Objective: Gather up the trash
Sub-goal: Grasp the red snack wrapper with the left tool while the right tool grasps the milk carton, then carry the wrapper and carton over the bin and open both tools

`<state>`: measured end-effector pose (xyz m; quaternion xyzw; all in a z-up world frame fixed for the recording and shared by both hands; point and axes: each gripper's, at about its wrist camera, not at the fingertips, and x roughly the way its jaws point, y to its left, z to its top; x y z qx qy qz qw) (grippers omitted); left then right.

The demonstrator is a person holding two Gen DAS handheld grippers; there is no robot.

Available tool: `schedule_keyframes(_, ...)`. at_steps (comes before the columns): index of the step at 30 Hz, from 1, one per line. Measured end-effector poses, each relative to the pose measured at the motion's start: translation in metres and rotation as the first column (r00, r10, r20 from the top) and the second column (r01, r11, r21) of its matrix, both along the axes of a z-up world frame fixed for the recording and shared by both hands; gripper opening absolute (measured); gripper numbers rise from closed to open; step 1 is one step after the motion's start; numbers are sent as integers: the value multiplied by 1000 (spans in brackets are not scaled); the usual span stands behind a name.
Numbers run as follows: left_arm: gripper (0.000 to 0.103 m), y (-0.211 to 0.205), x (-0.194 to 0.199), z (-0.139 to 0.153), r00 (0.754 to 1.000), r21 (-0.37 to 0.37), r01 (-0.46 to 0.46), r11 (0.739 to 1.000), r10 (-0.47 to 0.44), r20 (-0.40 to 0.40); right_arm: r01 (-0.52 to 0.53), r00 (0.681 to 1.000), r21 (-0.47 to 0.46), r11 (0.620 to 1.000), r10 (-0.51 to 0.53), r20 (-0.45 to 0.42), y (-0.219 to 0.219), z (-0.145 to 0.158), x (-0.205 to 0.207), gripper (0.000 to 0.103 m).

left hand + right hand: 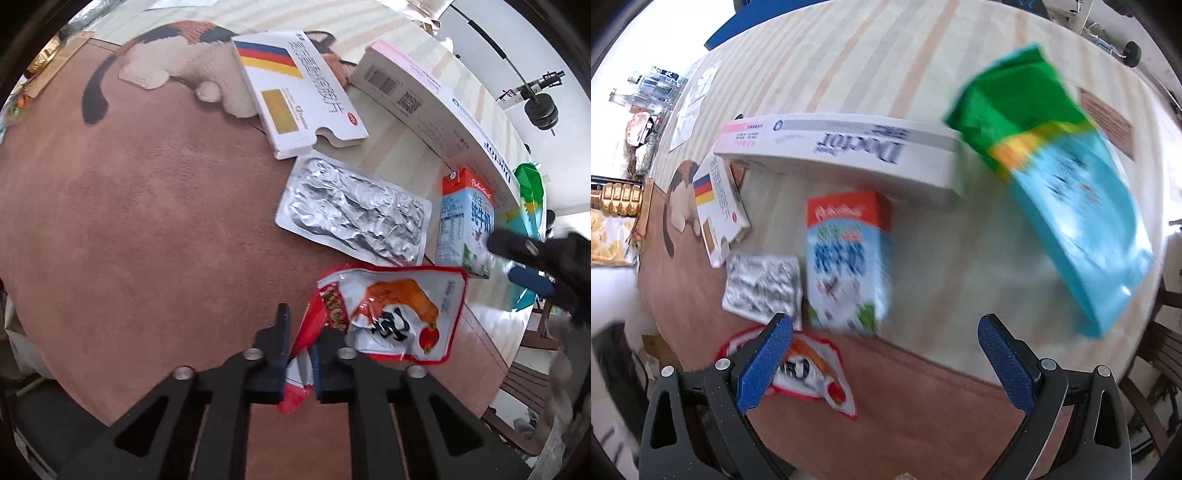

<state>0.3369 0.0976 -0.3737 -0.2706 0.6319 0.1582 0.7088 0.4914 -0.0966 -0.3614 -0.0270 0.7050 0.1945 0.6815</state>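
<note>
The red snack wrapper (391, 314) lies crumpled on the brown mat (147, 221) at the table's near edge, and my left gripper (299, 354) is clamped on its near corner, the film pinched between both pads. So I judge the step in hand is picking up this first piece of trash. Just beyond it lie the foil blister sheet (354, 210) and the milk carton (467, 221), which stands upright; farther back are the medicine box (299, 92) and the long white box (424, 99). My right gripper (886, 363) hovers with jaws wide apart and nothing between them, facing the carton, with a green and blue bag (1067, 192) blurred off to its right. Next I should lift the wrapper clear without dragging the foil, then bring the right gripper onto the carton.
</note>
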Motion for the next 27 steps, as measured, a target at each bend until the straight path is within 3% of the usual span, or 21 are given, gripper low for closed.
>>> schedule_keyframes(5,0,3,-19,23,1000,81,-22,996,20,22,-1,1000,-32,999,1,6,29,-22,7,98)
schedule_keyframes(8,0,1,-32,40,999,135,-34,990,29,36,-6,1000,5,1000,5,17,36,-25,6,68)
schedule_keyframes(9,0,1,-36,45,998,140,-42,989,36,43,-21,999,4,1000,20,38,40,-21,3,64)
schedule_keyframes(11,0,2,-44,54,998,156,-54,986,47,52,-42,996,-17,999,43,74,45,-15,-3,62)
schedule_keyframes(21,0,10,-87,96,989,210,-100,973,73,129,-93,992,20,995,92,81,34,15,-50,59)
schedule_keyframes(27,0,8,-143,126,981,252,-137,958,95,172,-130,986,70,989,122,109,27,50,-99,58)
